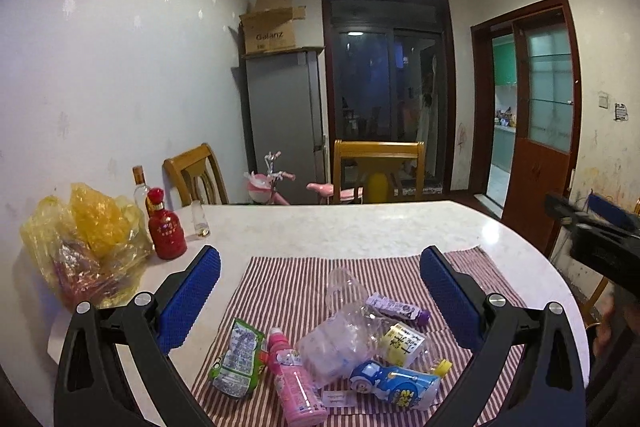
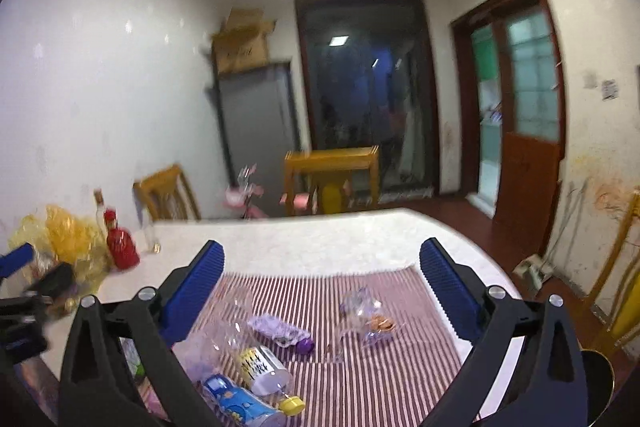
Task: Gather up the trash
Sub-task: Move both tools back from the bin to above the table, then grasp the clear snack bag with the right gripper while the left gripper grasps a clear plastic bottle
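Trash lies on a red-striped cloth point(image 1: 288, 279) on the white table. In the left wrist view I see a green pouch point(image 1: 238, 359), a pink bottle point(image 1: 294, 379), a crushed clear bottle point(image 1: 340, 339), a purple tube point(image 1: 398, 309), a yellow-labelled bottle point(image 1: 402, 343) and a blue bottle point(image 1: 396, 385). My left gripper point(image 1: 320, 263) is open and empty above them. My right gripper point(image 2: 322, 259) is open and empty; below it lie the purple tube point(image 2: 282, 333), a clear wrapper point(image 2: 370, 319), the yellow-labelled bottle point(image 2: 262, 369) and the blue bottle point(image 2: 240, 403).
A yellow plastic bag point(image 1: 86, 247), a red bottle point(image 1: 166, 229), a clear bottle point(image 1: 140, 187) and a small glass point(image 1: 200, 219) stand at the table's left. Wooden chairs point(image 1: 378, 167) stand behind the table. The right gripper's body point(image 1: 600, 239) shows at the right edge.
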